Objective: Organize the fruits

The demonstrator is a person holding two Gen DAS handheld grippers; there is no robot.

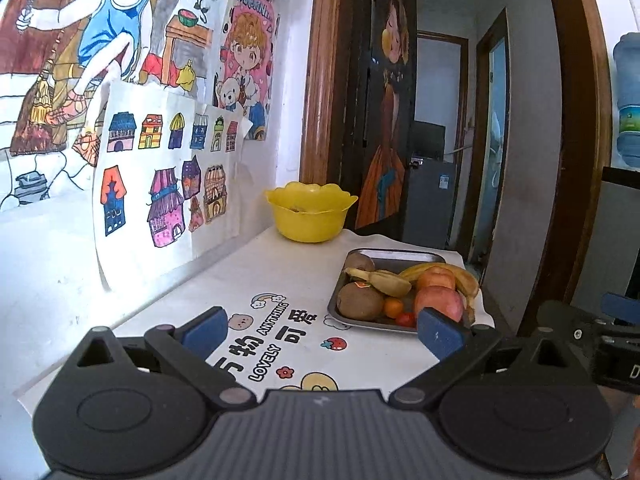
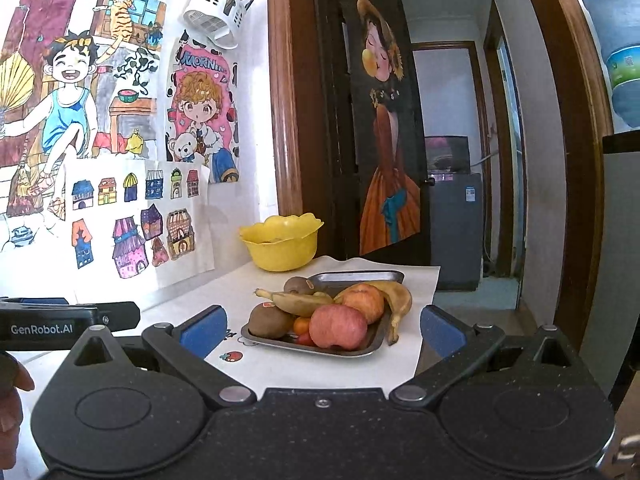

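Covering the lower half of both views, a white table (image 2: 280, 364) w/ a printed cloth runs back to a wall of kids' drawings (image 2: 80, 120) at upper left; a dark door w/ a painted figure (image 2: 384, 128) fills the centre-right.

Left gripper (image 1: 322, 334) sits at the bottom of the left wrist view, fingers spread wide, blue pads (image 1: 204, 330) well apart, nothing held; it hovers over cloth lettering, its right pad overlapping the tray's near corner in the frame. Right gripper (image 2: 322, 330) sits at the bottom of the right wrist view, also wide open & empty, the tray showing between its pads.

Yellow scalloped bowl (image 2: 282, 242) stands at the table's far end, centre frame, near the door frame; something small lies inside, can't tell what.

Metal tray (image 2: 356, 276) sits on the cloth in front of the bowl, a bit apart from it, centre of frame. Fruit is piled in its near half; far half is bare.

In the tray: two bananas (image 2: 396, 300) (image 2: 298, 300), one curving along the right edge, one lying across the pile. Two red apples (image 2: 338, 326) (image 2: 363, 300) touch, front-right. Two kiwis (image 2: 270, 320) (image 2: 298, 285), front-left & behind, front one w/ a sticker. Small orange fruit (image 2: 302, 325) and a red tomato-like one (image 2: 306, 339) are wedged between front kiwi & apple.
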